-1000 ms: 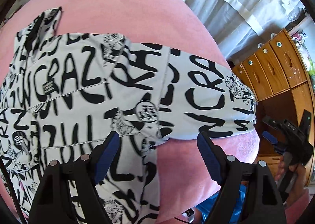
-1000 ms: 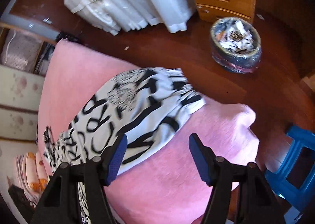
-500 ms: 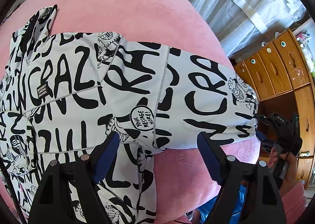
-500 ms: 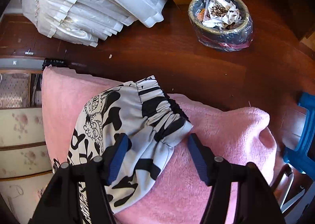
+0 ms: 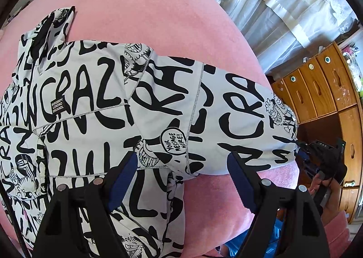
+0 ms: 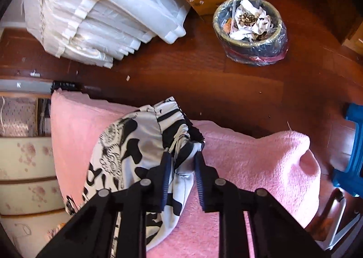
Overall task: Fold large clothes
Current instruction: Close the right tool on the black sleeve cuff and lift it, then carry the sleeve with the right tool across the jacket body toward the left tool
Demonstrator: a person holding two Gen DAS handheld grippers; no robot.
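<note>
A white jacket (image 5: 109,103) printed with black lettering lies spread on a pink blanket (image 5: 136,8). Its sleeve (image 5: 238,117) stretches to the right, toward the bed's edge. My left gripper (image 5: 181,158) hangs open just above the jacket's underarm seam, with nothing between its fingers. At the sleeve's end, my right gripper (image 6: 182,156) has its jaws closing on the gathered cuff (image 6: 172,119); the fabric is bunched between the blue pads. From the left wrist view, that right gripper (image 5: 322,156) shows at the cuff with a hand behind it.
The blanket (image 6: 249,167) ends in a bed corner just beyond the cuff, above a dark wooden floor (image 6: 181,72). A lined waste bin (image 6: 251,31), white curtains (image 6: 102,20), wooden drawers (image 5: 317,85) and a blue stool (image 6: 349,149) stand around.
My right gripper came down onto the sleeve cuff and its jaws narrowed from wide apart to pinching the fabric. The left gripper stayed open over the jacket.
</note>
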